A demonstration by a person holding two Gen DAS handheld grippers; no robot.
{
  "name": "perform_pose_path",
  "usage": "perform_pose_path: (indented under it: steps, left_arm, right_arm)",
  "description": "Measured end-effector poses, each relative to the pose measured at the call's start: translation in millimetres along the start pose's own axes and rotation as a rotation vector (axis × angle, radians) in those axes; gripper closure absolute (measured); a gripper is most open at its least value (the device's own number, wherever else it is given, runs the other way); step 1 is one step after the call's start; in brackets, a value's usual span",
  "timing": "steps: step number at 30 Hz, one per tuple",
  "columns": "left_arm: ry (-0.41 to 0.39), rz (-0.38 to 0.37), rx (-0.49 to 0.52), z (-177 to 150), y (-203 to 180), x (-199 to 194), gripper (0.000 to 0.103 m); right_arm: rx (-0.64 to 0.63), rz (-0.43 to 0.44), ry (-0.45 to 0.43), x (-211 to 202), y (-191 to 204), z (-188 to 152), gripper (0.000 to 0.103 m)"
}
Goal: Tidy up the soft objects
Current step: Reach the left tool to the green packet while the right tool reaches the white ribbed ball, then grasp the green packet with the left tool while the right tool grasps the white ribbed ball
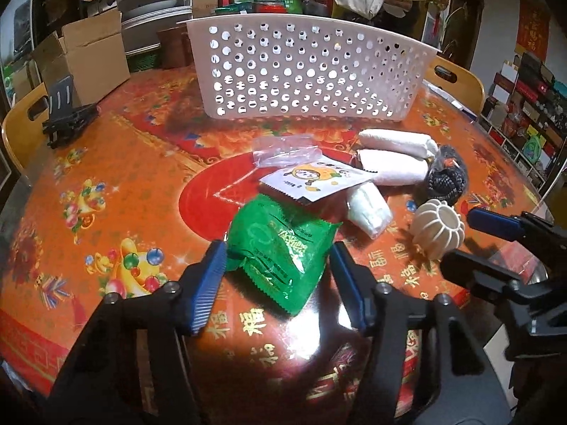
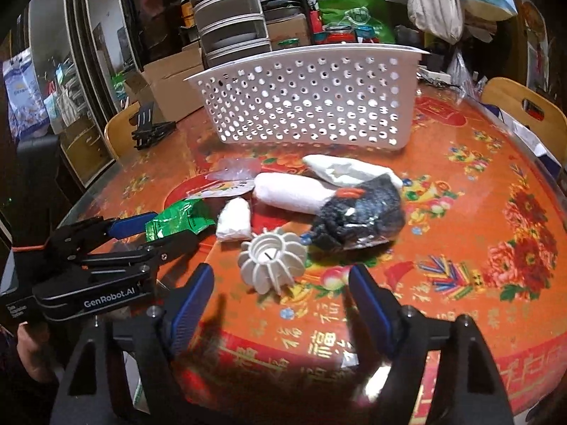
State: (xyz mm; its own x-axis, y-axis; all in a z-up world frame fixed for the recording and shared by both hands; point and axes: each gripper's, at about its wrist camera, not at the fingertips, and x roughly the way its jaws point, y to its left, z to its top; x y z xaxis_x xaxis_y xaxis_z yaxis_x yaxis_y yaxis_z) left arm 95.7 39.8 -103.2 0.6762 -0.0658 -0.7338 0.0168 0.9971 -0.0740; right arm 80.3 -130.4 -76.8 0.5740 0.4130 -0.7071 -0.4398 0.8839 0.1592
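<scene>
Two grippers work over a round table covered in a red and orange cloth, with a white perforated basket standing at twelve o'clock from the pile of soft things. The left gripper straddles a green packet; its pads sit on either side of the packet and at most graze its edges, with no visible squeeze. The right gripper is spread wide above bare cloth, with a white ribbed ball just ahead at twelve o'clock, not yet between the pads.

Beyond lie white rolled cloths, a small white wad, a cartoon sachet, a clear bag and a dark knitted bundle.

The green packet looks light, crinkly and slippery; gripping across its puffy middle should hold better than its thin sealed edge. The ribbed ball seems springy and likely to roll, so pinch it across the ribs.
</scene>
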Motion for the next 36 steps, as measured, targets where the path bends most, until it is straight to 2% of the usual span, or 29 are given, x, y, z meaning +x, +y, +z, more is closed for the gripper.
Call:
perform_pose_path:
  steps: [3,13,15,25,28,36]
  left_arm:
    - [-0.019,-0.018,-0.013,-2.1,6.1,-4.4,0.061]
    - [-0.045,-0.055,-0.044,-11.2,17.5,-12.5,0.074]
    - [-0.052,-0.055,-0.044,-12.8,18.0,-14.6,0.077]
    - [-0.092,-0.049,-0.046,-13.3,14.6,-30.3,0.086]
    - [-0.108,-0.05,-0.053,-12.5,14.9,-37.1,0.092]
    - [-0.133,-0.044,-0.059,-8.3,13.5,-48.3,0.093]
  right_arm:
    - [-0.018,-0.006,0.002,3.8,5.8,1.9,0.032]
    - [-0.054,-0.02,0.025,15.5,13.8,3.0,0.054]
    - [-0.056,-0.027,0.023,15.2,13.3,2.6,0.061]
    - [-0.05,0.0,-0.001,7.7,10.4,-0.8,0.061]
    - [-0.046,0.008,-0.013,3.0,8.5,-0.6,0.062]
    - [-0.036,0.021,-0.041,-10.2,3.8,0.3,0.062]
